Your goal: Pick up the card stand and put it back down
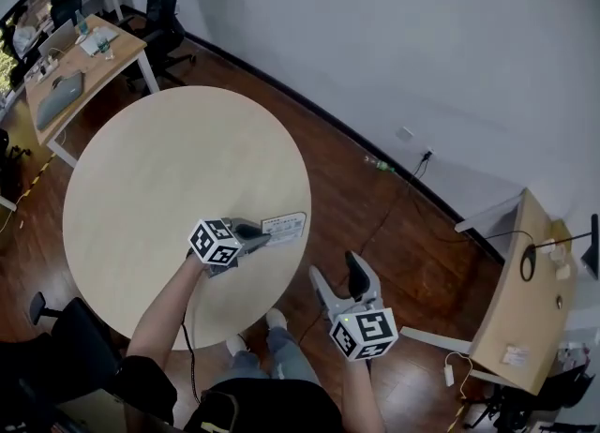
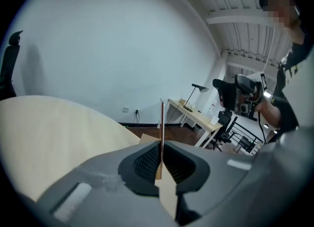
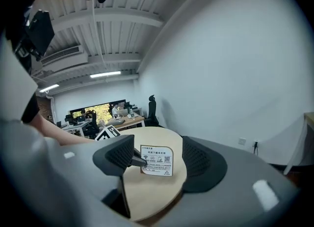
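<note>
Left claw pinches the stand edge-on at the surface's 4 o'clock rim. Grasp done; can't tell if the stand is lifted clear. Set-down looks left to do. Right claw is spread, empty, off the surface past 5 o'clock.

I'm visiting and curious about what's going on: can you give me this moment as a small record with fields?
setting: round wooden table
card stand: printed card, near the table's edge
left tongs: shut on the card stand
right tongs: open, empty, off the table, over the floor
card lifted or resting: cannot tell
</note>
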Demonstrator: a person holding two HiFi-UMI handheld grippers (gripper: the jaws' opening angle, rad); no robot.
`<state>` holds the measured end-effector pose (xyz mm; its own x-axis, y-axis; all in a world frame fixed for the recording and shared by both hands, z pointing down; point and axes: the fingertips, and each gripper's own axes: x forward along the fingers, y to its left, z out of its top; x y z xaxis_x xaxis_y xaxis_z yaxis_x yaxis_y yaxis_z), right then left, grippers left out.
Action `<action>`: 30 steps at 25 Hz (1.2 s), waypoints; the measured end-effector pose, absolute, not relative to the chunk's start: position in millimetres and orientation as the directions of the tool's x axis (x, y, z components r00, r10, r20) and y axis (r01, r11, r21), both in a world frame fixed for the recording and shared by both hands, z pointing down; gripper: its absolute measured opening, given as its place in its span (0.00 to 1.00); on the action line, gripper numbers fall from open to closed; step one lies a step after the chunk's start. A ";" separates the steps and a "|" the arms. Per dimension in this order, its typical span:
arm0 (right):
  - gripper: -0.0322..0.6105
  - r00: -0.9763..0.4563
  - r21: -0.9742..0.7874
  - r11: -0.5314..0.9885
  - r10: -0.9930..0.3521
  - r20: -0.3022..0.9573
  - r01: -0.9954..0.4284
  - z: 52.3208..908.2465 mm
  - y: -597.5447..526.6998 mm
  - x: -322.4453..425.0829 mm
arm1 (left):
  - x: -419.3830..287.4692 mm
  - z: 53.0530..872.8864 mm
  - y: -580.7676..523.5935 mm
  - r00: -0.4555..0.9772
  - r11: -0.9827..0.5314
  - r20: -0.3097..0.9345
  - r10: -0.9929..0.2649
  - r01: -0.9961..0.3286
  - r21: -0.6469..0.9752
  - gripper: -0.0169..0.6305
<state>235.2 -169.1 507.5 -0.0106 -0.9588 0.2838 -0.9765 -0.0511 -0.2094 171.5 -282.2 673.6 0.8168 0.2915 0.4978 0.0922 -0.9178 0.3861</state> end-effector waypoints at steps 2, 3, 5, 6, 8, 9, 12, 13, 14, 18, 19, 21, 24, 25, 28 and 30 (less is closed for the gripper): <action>0.54 -0.008 -0.221 -0.065 -0.949 0.316 -0.973 525.3 -167.2 242.5 | 182.6 698.6 -283.4 0.816 -0.917 0.498 0.293 0.093 0.388 0.05; 0.54 -0.008 -0.225 -0.070 -0.944 0.329 -0.972 532.8 -167.2 245.0 | 186.7 710.5 -285.8 0.816 -0.918 0.501 0.288 0.086 0.387 0.05; 0.54 -0.013 -0.237 -0.075 -0.937 0.348 -0.969 545.6 -167.0 248.8 | 192.0 733.6 -291.2 0.813 -0.922 0.516 0.270 0.064 0.382 0.05; 0.54 -0.017 -0.244 -0.075 -0.935 0.355 -0.967 550.7 -166.5 250.3 | 194.3 743.4 -293.3 0.813 -0.923 0.522 0.260 0.051 0.382 0.05; 0.54 -0.030 -0.256 -0.070 -0.930 0.365 -0.964 559.4 -165.2 253.0 | 200.0 755.1 -297.0 0.823 -0.918 0.512 0.246 0.027 0.397 0.05; 0.54 -0.036 -0.260 -0.066 -0.928 0.370 -0.963 563.6 -165.3 253.8 | 202.8 757.5 -299.7 0.832 -0.912 0.501 0.237 0.013 0.410 0.05; 0.54 -0.050 -0.276 -0.061 -0.925 0.378 -0.959 575.3 -169.0 254.0 | 202.7 767.3 -311.3 0.828 -0.907 0.522 0.204 -0.041 0.420 0.06; 0.54 -0.053 -0.280 -0.058 -0.925 0.377 -0.958 577.6 -170.7 253.0 | 200.0 771.7 -315.8 0.820 -0.908 0.541 0.187 -0.067 0.414 0.08; 0.54 -0.058 -0.281 -0.054 -0.925 0.374 -0.958 578.9 -172.6 251.5 | 196.9 774.9 -320.9 0.812 -0.906 0.559 0.166 -0.098 0.411 0.14; 0.54 -0.073 -0.278 -0.037 -0.924 0.375 -0.960 582.2 -177.4 244.4 | 181.1 773.6 -341.8 0.802 -0.880 0.595 0.043 -0.252 0.403 0.35; 0.54 -0.076 -0.278 -0.034 -0.924 0.375 -0.960 582.3 -177.4 241.6 | 174.8 770.0 -344.4 0.808 -0.868 0.590 0.013 -0.283 0.408 0.36; 0.54 -0.081 -0.278 -0.028 -0.925 0.372 -0.960 580.8 -176.8 234.6 | 161.4 758.1 -339.8 0.827 -0.843 0.563 -0.013 -0.312 0.439 0.36; 0.54 -0.087 -0.275 -0.019 -0.927 0.366 -0.961 577.5 -176.9 224.0 | 144.8 730.7 -317.3 0.849 -0.842 0.527 -0.043 -0.315 0.438 0.36; 0.54 -0.091 -0.274 -0.013 -0.927 0.364 -0.962 575.4 -177.4 220.1 | 139.2 719.1 -310.2 0.855 -0.848 0.515 -0.068 -0.321 0.422 0.36; 0.54 -0.103 -0.259 0.011 -0.932 0.346 -0.966 563.3 -179.7 207.2 | 121.3 681.7 -292.2 0.870 -0.859 0.472 -0.144 -0.346 0.377 0.36; 0.54 -0.111 -0.245 0.029 -0.938 0.328 -0.969 552.5 -182.6 197.4 | 107.9 658.0 -281.2 0.876 -0.871 0.447 -0.181 -0.354 0.341 0.36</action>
<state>197.4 -182.6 552.5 -0.1112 -0.9383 0.3276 -0.9690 0.0291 -0.2454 107.9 -281.2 658.0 0.8760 -0.1812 0.4469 -0.3542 -0.8706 0.3414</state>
